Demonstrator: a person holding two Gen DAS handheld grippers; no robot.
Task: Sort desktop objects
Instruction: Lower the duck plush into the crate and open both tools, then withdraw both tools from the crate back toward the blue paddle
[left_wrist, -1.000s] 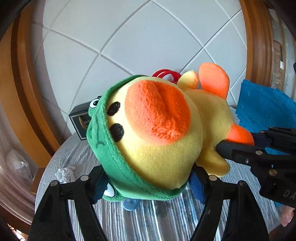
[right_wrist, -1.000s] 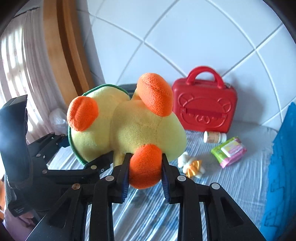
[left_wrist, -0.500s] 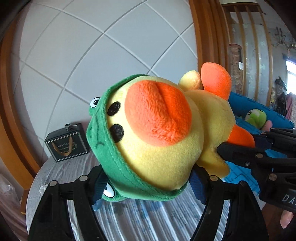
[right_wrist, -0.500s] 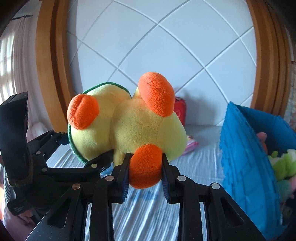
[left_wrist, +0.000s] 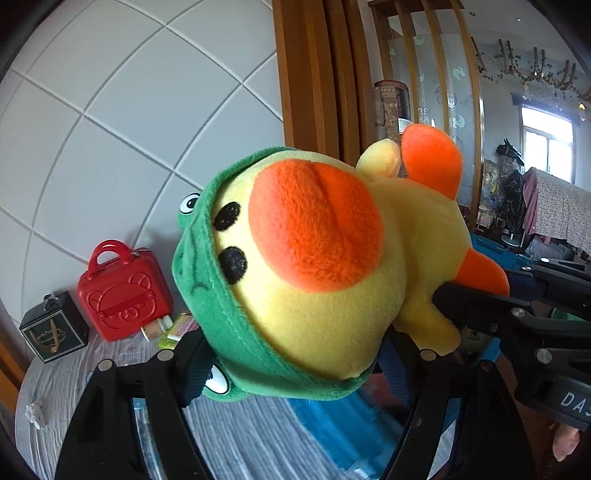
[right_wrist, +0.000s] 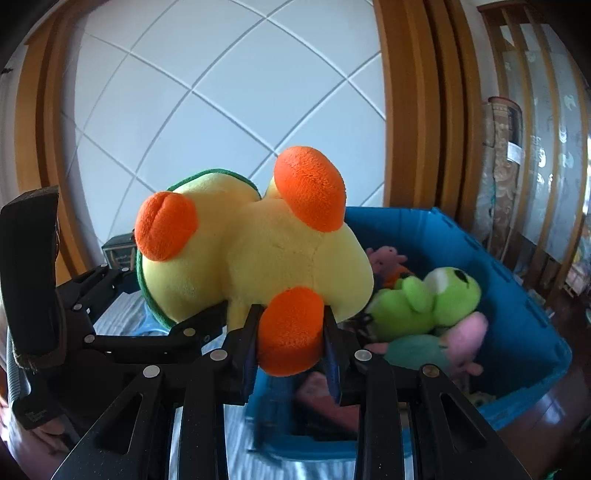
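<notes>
Both grippers hold one yellow plush duck (left_wrist: 332, 295) with an orange beak and a green frog hood. My left gripper (left_wrist: 291, 373) is shut on its hooded head. My right gripper (right_wrist: 291, 336) is shut on one orange foot (right_wrist: 290, 328); the duck's body (right_wrist: 258, 258) fills the view's middle. The right gripper shows in the left wrist view (left_wrist: 517, 314) at the right. The duck hangs in the air above the near edge of a blue bin (right_wrist: 517, 295) holding several plush toys, among them a green frog (right_wrist: 424, 299).
A red toy suitcase (left_wrist: 123, 295) and a black box (left_wrist: 53, 328) stand at the back left of the striped tablecloth (left_wrist: 240, 443), with small packets (left_wrist: 173, 328) beside the suitcase. White tiled wall and wooden frames stand behind.
Both grippers have swung to the right with the duck. The blue bin with its plush toys has come fully into the right wrist view and now lies under the duck.
</notes>
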